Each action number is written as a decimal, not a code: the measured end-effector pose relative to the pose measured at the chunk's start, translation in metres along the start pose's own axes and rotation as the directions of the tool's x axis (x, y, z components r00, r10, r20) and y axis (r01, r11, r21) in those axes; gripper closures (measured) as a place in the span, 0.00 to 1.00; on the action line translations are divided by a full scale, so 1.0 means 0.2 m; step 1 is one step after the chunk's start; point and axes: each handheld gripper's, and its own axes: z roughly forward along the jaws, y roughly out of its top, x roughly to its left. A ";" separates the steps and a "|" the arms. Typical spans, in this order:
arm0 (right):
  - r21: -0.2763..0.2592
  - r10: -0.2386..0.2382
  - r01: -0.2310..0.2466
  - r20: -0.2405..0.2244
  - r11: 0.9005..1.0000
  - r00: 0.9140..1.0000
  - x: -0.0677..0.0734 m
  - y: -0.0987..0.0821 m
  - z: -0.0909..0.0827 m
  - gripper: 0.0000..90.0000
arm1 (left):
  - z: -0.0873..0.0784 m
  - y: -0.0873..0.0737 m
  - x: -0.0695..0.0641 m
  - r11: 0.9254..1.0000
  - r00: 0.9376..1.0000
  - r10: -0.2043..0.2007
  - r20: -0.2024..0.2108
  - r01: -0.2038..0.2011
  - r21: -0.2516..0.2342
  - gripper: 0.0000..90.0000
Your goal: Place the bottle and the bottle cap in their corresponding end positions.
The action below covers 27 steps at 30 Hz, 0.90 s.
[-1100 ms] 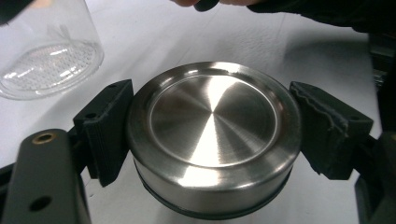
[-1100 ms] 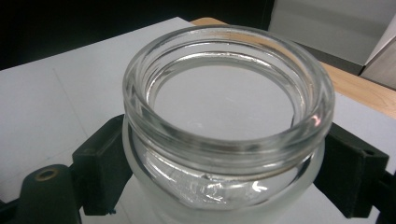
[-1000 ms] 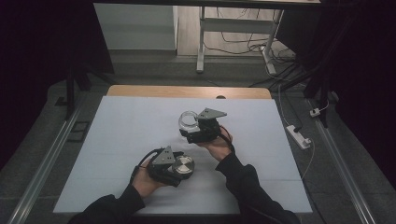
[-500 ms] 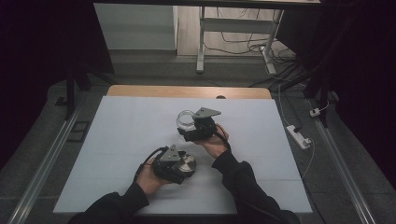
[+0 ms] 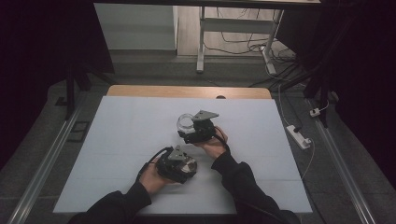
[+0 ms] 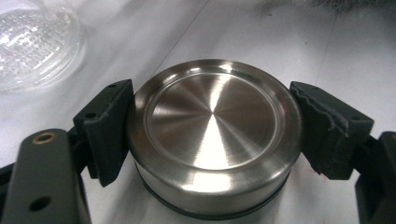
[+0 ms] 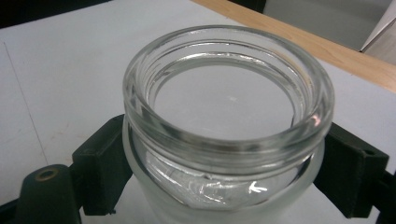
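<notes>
A: On the worktop (image 5: 116, 140), where do the parts sit?

B: The lid (image 6: 212, 135) lies near the front edge, in the left gripper (image 5: 180, 164), jaws clamped on its steel rim from both sides. The jar (image 7: 224, 126) stands upright farther back, apart from the lid, in the right gripper (image 5: 187, 133), jaws clamped on the glass just below the threaded neck.

A: Why grip the jar below the neck?

B: It leaves the mouth and thread free, probably to accept the lid.

A: And the lid by its rim?

B: A side grip keeps its flat face level and the underside unobstructed. In the left gripper view the jar appears as ribbed glass at upper left.

A: Status?

B: The parts are separated; the jar is open and looks empty.
</notes>
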 end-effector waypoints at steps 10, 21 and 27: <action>0.002 -0.016 0.016 -0.016 1.000 1.000 -0.01 -0.03 0.00 0.16 | 0.02 0.00 0.00 0.998 1.000 0.013 -0.008 -0.013 0.059 0.21; 0.005 -0.002 0.002 -0.017 1.000 1.000 -0.01 -0.03 0.00 0.16 | 0.02 0.00 0.01 0.998 1.000 -0.008 0.003 0.008 0.056 0.21; 0.018 -0.003 0.004 -0.029 1.000 1.000 -0.01 -0.03 0.01 0.11 | 0.02 0.00 0.01 0.999 1.000 -0.014 0.001 0.013 0.052 0.18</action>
